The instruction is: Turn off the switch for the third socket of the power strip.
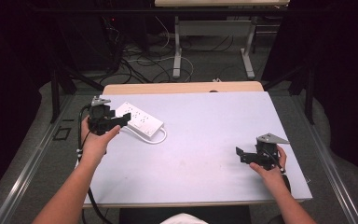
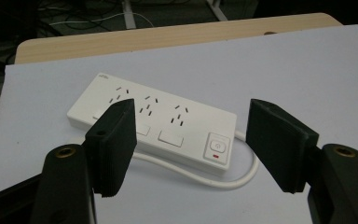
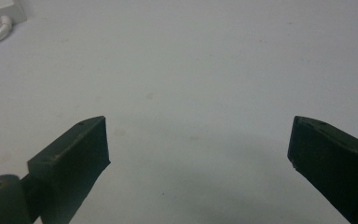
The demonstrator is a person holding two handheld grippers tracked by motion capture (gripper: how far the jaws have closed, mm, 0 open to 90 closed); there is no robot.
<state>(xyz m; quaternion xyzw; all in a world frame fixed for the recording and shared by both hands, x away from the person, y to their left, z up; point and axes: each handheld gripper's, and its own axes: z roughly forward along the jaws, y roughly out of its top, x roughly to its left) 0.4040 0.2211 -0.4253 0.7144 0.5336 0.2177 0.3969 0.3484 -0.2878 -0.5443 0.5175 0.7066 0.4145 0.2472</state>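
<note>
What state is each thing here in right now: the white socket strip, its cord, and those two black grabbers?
Power strip: flat on the table, nothing plugged in, untouched.
Its cord: looped beside the strip, loose.
Left gripper: open, nothing between its fingers, hovering by the strip.
Right gripper: open, empty, over bare table.

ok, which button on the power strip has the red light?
The square button at the cord end of the power strip. It carries a power symbol and a red mark; the plain rectangular switches beside it have neither.
</note>
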